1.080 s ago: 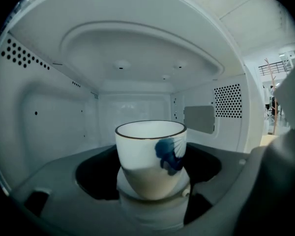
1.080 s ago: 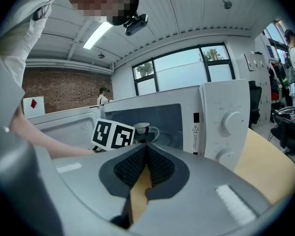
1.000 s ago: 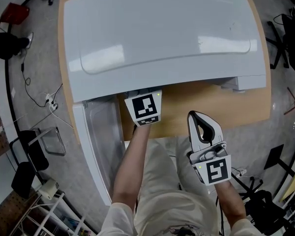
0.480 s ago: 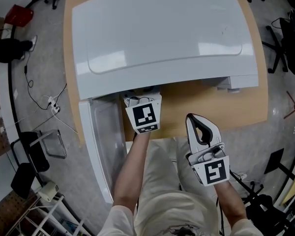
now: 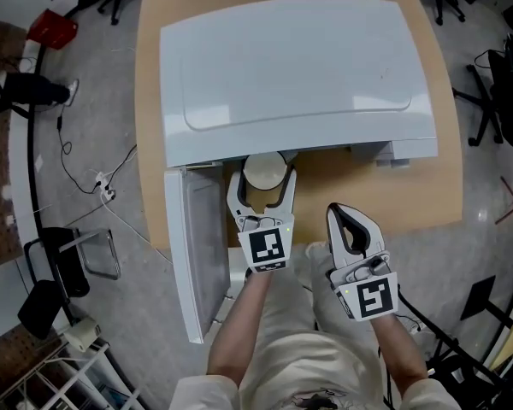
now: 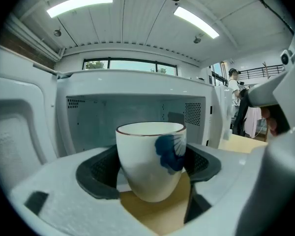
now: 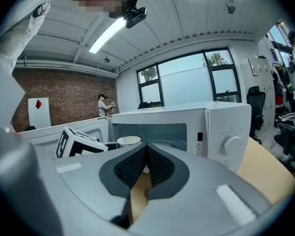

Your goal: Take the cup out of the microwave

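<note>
The left gripper [image 5: 263, 179] had its fingers clamped on the white cup [image 6: 148, 156], just outside the open microwave [image 5: 291, 67], above the tabletop [image 5: 410, 186]. Right gripper [image 7: 146, 163] fingers were pinched together, holding nothing.

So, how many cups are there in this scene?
1. The cup is clamped in the left hand-held gripper, at the open front of the microwave. No other shows in the cavity behind it.

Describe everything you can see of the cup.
The cup is white and glossy like ceramic, with a thin brown rim and a blue mark on one side; no handle shows. It is upright, gripped on both sides by the left gripper, just in front of the open microwave.
</note>
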A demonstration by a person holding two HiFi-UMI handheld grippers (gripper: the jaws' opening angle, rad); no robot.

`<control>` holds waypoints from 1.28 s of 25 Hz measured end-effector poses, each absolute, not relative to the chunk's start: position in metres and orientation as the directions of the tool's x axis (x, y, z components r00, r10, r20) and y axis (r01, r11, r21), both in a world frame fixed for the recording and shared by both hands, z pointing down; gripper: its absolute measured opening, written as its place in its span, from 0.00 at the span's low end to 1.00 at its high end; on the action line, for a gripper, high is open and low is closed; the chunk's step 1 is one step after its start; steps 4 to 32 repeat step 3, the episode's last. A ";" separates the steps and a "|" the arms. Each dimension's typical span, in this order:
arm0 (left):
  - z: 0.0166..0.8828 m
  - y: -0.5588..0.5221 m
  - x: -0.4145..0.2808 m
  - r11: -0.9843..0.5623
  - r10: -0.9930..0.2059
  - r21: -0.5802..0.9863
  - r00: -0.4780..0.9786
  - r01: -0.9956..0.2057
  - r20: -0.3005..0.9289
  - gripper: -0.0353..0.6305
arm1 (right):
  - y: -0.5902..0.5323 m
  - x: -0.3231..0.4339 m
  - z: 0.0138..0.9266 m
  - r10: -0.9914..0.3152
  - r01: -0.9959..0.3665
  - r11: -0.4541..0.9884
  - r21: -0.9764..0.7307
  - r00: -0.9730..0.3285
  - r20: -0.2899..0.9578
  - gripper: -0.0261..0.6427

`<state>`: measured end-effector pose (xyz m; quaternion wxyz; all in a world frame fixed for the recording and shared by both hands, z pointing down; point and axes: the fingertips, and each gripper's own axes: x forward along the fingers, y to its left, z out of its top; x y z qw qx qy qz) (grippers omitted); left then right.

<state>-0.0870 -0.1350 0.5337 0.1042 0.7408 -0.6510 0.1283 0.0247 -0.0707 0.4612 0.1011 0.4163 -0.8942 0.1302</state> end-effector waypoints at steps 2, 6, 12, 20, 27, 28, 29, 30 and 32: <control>0.530 -0.120 -0.082 -0.140 -0.932 -0.009 0.129 -0.990 0.339 0.63 | -0.069 0.027 0.456 -0.722 -0.774 0.615 -0.150 -0.629 0.288 0.05; 0.527 -0.112 -0.079 -0.146 -0.929 -0.007 0.135 -0.989 0.344 0.63 | -0.068 0.028 0.453 -0.724 -0.776 0.612 -0.151 -0.627 0.288 0.05; 0.527 -0.112 -0.079 -0.146 -0.929 -0.007 0.135 -0.989 0.344 0.63 | -0.068 0.028 0.453 -0.724 -0.776 0.612 -0.151 -0.627 0.288 0.05; 0.527 -0.112 -0.079 -0.146 -0.929 -0.007 0.135 -0.989 0.344 0.63 | -0.068 0.028 0.453 -0.724 -0.776 0.612 -0.151 -0.627 0.288 0.05; 0.527 -0.112 -0.079 -0.146 -0.929 -0.007 0.135 -0.989 0.344 0.63 | -0.068 0.028 0.453 -0.724 -0.776 0.612 -0.151 -0.627 0.288 0.05; 0.527 -0.112 -0.079 -0.146 -0.929 -0.007 0.135 -0.989 0.344 0.63 | -0.068 0.028 0.453 -0.724 -0.776 0.612 -0.151 -0.627 0.288 0.05; 0.527 -0.112 -0.079 -0.146 -0.929 -0.007 0.135 -0.989 0.344 0.63 | -0.068 0.028 0.453 -0.724 -0.776 0.612 -0.151 -0.627 0.288 0.05; 0.527 -0.112 -0.079 -0.146 -0.929 -0.007 0.135 -0.989 0.344 0.63 | -0.068 0.028 0.453 -0.724 -0.776 0.612 -0.151 -0.627 0.288 0.05; 0.527 -0.112 -0.079 -0.146 -0.929 -0.007 0.135 -0.989 0.344 0.63 | -0.068 0.028 0.453 -0.724 -0.776 0.612 -0.151 -0.627 0.288 0.05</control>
